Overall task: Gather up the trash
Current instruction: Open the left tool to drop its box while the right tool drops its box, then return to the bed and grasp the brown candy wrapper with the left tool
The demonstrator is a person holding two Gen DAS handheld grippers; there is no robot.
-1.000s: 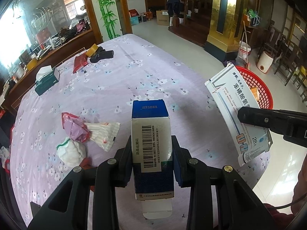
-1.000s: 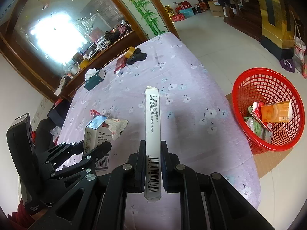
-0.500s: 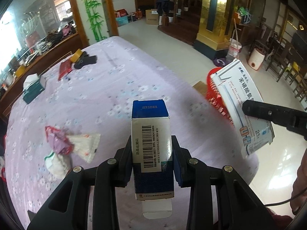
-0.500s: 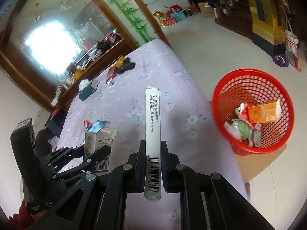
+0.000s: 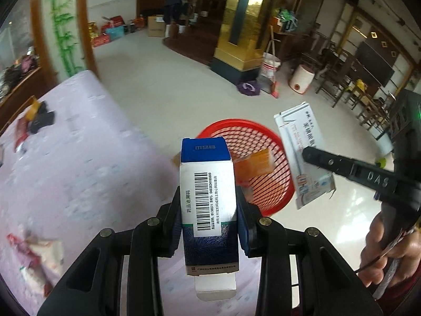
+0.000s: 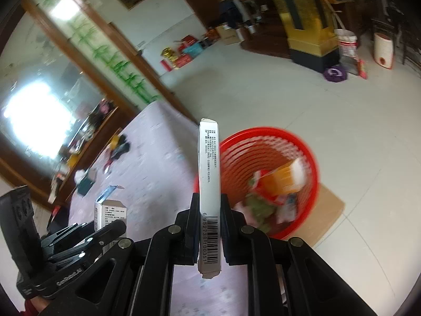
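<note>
Trash in both tools: the left gripper (image 5: pixel 209 226) is clamped on a blue-and-white carton (image 5: pixel 208 197) with a barcode label facing the camera, its bottom flap hanging open, while the right gripper (image 6: pixel 209 226) is pressed tight on a flat white box (image 6: pixel 209 184) held edge-on, barcode at its lower end. Both boxes are up in the air past the corner of the table (image 5: pixel 86 163), which wears a lilac flowered cloth, and they sit in line with the red basket (image 6: pixel 302 147) standing on the floor beside that table edge. Inside the basket lie an orange packet (image 6: pixel 281 181) and some crumpled wrappers (image 6: pixel 260 205). More wrappers (image 5: pixel 34 252) rest near the table's near-left edge, blurred. A hand (image 5: pixel 384 252) grips the right tool's handle.
</note>
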